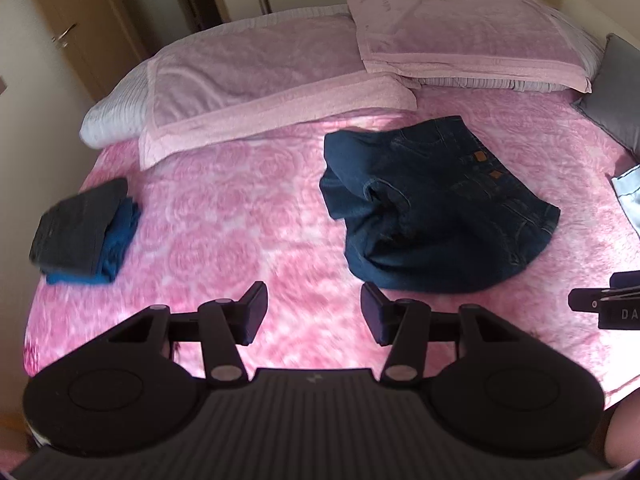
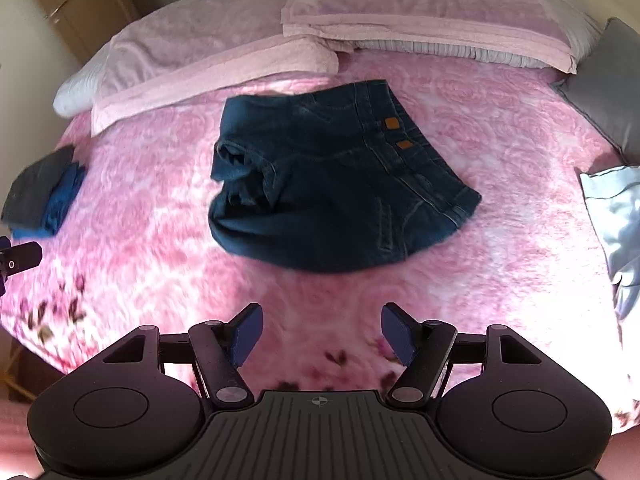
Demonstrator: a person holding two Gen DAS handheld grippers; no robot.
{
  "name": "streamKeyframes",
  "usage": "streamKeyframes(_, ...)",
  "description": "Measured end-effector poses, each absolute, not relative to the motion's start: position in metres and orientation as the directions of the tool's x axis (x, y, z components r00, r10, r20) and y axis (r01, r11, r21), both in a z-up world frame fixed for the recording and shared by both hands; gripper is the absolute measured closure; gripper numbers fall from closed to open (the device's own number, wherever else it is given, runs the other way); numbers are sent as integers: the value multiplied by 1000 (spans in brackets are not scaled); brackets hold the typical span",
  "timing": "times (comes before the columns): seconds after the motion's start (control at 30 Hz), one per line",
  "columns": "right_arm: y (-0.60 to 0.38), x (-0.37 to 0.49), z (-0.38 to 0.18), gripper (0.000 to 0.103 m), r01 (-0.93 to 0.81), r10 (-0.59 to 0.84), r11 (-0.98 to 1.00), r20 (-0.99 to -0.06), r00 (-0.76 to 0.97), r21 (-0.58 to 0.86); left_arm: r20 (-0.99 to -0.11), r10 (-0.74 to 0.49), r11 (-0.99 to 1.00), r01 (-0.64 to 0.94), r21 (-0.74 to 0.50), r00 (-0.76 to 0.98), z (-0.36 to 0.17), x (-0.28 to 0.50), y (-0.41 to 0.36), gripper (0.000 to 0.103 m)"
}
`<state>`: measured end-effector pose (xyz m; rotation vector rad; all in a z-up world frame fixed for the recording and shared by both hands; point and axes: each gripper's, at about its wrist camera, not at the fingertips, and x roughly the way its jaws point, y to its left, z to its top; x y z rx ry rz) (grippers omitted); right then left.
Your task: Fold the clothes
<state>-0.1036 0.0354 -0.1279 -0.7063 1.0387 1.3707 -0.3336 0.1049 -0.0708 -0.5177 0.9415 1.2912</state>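
Dark blue jeans lie folded into a thick bundle on the pink bedspread, waistband with two brown patches to the right. My left gripper hovers open over the bedspread, just short of the jeans' near edge, nothing between its fingers. My right gripper is open too, above bare bedspread in front of the jeans. The right gripper's tip shows at the right edge of the left wrist view; the left gripper's tip shows at the left edge of the right wrist view.
A folded dark grey and blue stack sits at the bed's left side. Pink pillows line the head. A grey cushion and a pale blue cloth lie at the right. A wardrobe door stands beyond.
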Motion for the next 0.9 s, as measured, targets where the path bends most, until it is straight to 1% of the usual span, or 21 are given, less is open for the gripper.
streamKeyframes(0.13, 48, -113, -135, 34, -965, 439, 191, -895, -79, 178, -828, 560, 295, -940, 169, 27, -81, -343, 128, 56)
streamKeyframes(0.23, 50, -114, -148, 34, -950, 427, 252, -902, -64, 186, -843, 536, 320, -936, 144, 53, -100, -352, 140, 55)
streamKeyframes(0.4, 42, -97, -183, 34, -918, 367, 354, -930, -39, 179, -892, 447, 268, -962, 60, 69, -138, -372, 161, 56)
streamKeyframes(0.5, 32, -73, -205, 34, -887, 347, 418, -937, -41, 194, -903, 425, 221, -974, 37, 62, -159, -383, 167, 56)
streamKeyframes(0.57, 28, -51, -220, 34, -859, 359, 459, -932, -55, 228, -904, 425, 189, -981, 42, 43, -173, -387, 171, 56)
streamKeyframes(0.67, 29, -8, -250, 34, -787, 414, 525, -905, -97, 324, -913, 409, 109, -993, 37, 11, -199, -394, 177, 56)
streamKeyframes(0.77, 37, 38, -280, 34, -698, 482, 578, -867, -125, 422, -916, 401, 36, -999, 20, -4, -224, -399, 181, 56)
streamKeyframes(0.9, 63, 92, -320, 34, -607, 583, 592, -802, -132, 530, -916, 399, -44, -999, 17, -33, -253, -403, 180, 56)
